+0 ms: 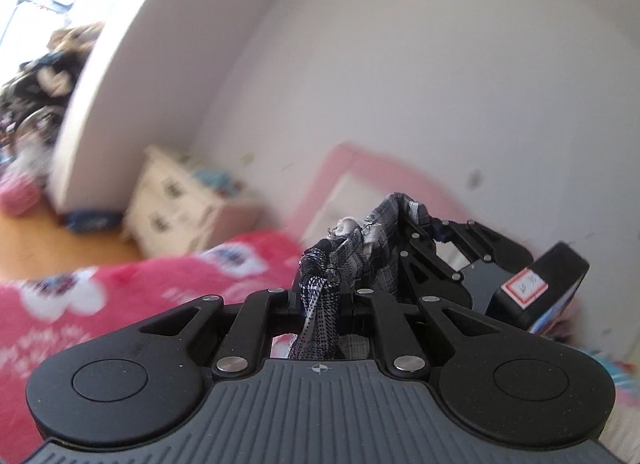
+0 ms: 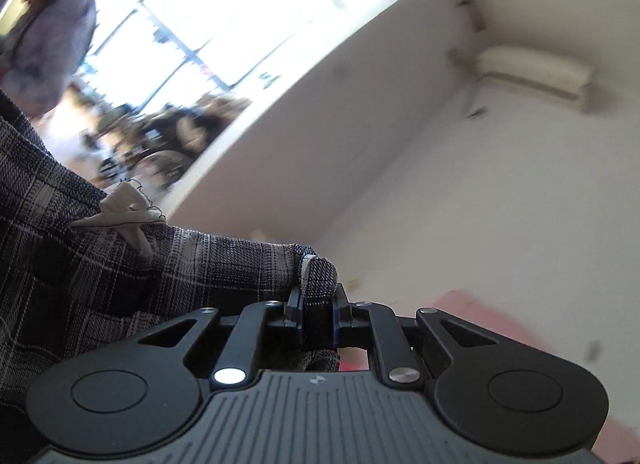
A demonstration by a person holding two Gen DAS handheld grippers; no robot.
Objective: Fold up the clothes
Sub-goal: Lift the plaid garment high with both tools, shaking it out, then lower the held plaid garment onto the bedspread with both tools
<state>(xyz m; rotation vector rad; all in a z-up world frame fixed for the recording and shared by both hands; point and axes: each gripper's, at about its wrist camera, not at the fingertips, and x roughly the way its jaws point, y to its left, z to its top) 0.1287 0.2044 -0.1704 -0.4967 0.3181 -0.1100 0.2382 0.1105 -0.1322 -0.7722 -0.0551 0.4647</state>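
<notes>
A dark plaid garment [image 1: 348, 256] with a white label is held up in the air by both grippers. My left gripper [image 1: 320, 296] is shut on a bunched edge of it. The right gripper [image 1: 424, 232] shows just beyond in the left wrist view, also clamped on the cloth. In the right wrist view my right gripper [image 2: 316, 304] is shut on a corner of the plaid garment [image 2: 120, 264], which spreads away to the left with its white label [image 2: 124, 212] showing. The lower part of the garment is hidden.
A bed with a red flowered blanket [image 1: 100, 304] and a pink headboard [image 1: 360, 160] lies below. A cream bedside cabinet [image 1: 176, 204] stands by the white wall. A person [image 2: 48, 32] stands at the left near the bright window. An air conditioner [image 2: 532, 72] hangs high on the wall.
</notes>
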